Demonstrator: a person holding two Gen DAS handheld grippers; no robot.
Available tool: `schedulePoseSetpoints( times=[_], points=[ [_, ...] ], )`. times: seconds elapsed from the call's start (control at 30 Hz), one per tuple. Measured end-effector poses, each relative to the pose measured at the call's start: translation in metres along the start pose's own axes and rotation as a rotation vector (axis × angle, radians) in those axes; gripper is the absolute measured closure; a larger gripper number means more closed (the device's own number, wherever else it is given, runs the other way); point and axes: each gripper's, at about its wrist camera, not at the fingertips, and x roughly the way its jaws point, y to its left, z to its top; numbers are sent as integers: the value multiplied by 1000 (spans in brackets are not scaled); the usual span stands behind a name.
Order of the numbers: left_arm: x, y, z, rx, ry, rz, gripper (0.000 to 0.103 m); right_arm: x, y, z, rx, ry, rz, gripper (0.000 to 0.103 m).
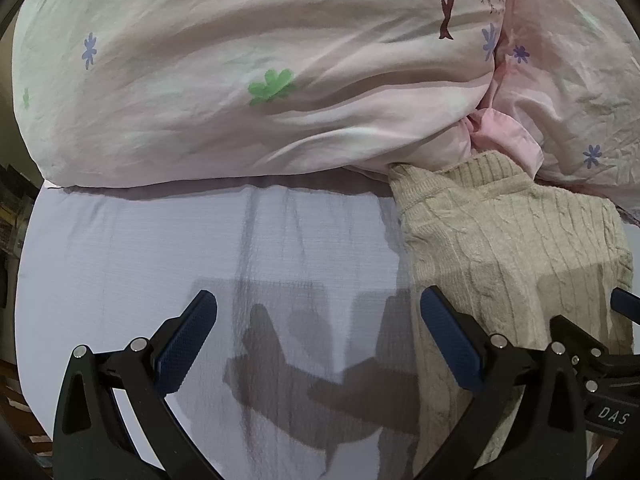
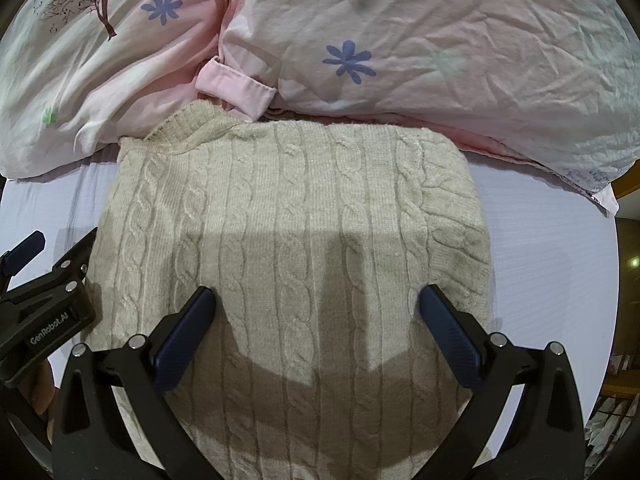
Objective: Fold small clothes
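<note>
A beige cable-knit sweater lies flat on a pale lilac bed sheet, its ribbed collar at the far left against the bedding. My right gripper is open and empty, hovering over the sweater's near half. In the left wrist view the sweater lies to the right. My left gripper is open and empty over bare sheet, its right finger over the sweater's left edge. The left gripper also shows in the right wrist view beside the sweater's left edge.
A bulky pink quilt with flower and tree prints fills the far side of the bed and touches the sweater's far edge; it also spans the right wrist view. A small pink cuff or strap lies by the collar. The bed's edge falls off at right.
</note>
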Motion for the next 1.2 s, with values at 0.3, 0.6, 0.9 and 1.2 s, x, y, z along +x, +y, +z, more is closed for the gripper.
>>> schedulePoseSetpoints(
  times=[0.3, 0.6, 0.9, 1.2],
  points=[
    [5, -4, 3, 10, 8, 6, 1, -1, -2, -1, 2, -20, 3, 2],
    [12, 0, 4, -10, 17, -4, 1, -3, 0, -3, 0, -23, -1, 2],
    [19, 2, 2, -21, 16, -10, 1, -5, 1, -6, -11, -30, 9, 2],
    [18, 0, -3, -6, 0, -1, 1, -5, 1, -3, -19, -17, 11, 2]
  ],
)
